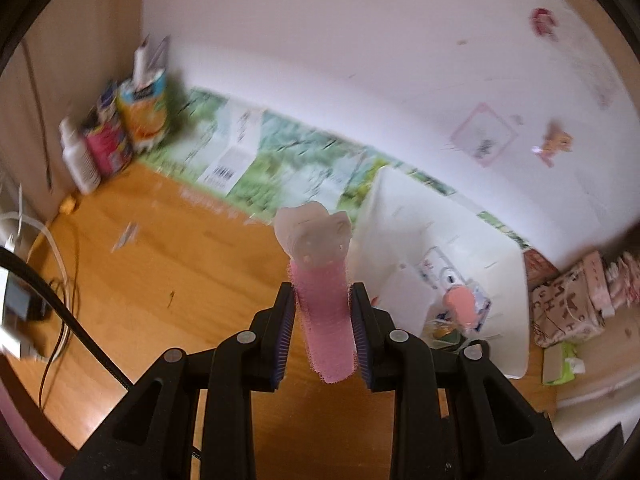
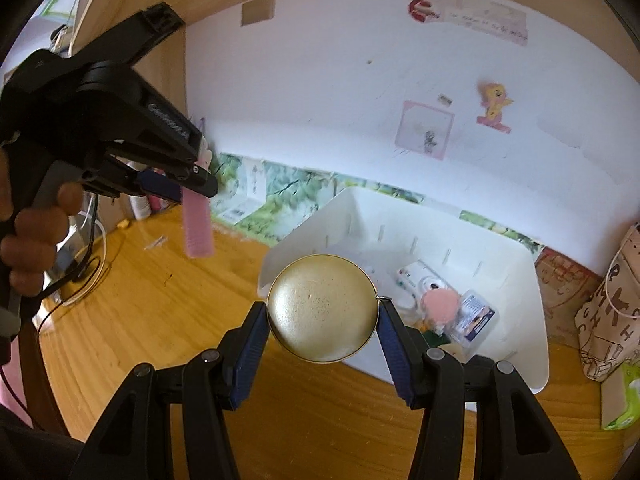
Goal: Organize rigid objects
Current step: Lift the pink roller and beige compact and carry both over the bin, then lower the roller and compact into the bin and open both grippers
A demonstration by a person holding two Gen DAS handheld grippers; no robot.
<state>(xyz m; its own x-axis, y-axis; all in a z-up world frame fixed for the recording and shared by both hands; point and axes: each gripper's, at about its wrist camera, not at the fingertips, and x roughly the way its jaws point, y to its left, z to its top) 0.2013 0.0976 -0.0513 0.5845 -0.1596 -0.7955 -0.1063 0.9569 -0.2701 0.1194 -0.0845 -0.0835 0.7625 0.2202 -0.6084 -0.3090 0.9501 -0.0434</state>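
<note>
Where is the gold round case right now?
In the right wrist view the gold round case sits low centre, clamped in the right hand-held gripper, above the wooden desk before the white bin.

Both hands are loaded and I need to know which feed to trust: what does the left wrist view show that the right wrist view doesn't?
Only the left wrist view shows the left gripper head-on, pads clamped on the pink hair roller, its white clip end pointing away, and the cartons in the far corner.

Only the right wrist view shows the right gripper clamped on the gold round case, and the hand holding the left gripper.

Both show the white bin with items inside, the wooden desk and the stickered wall.
</note>
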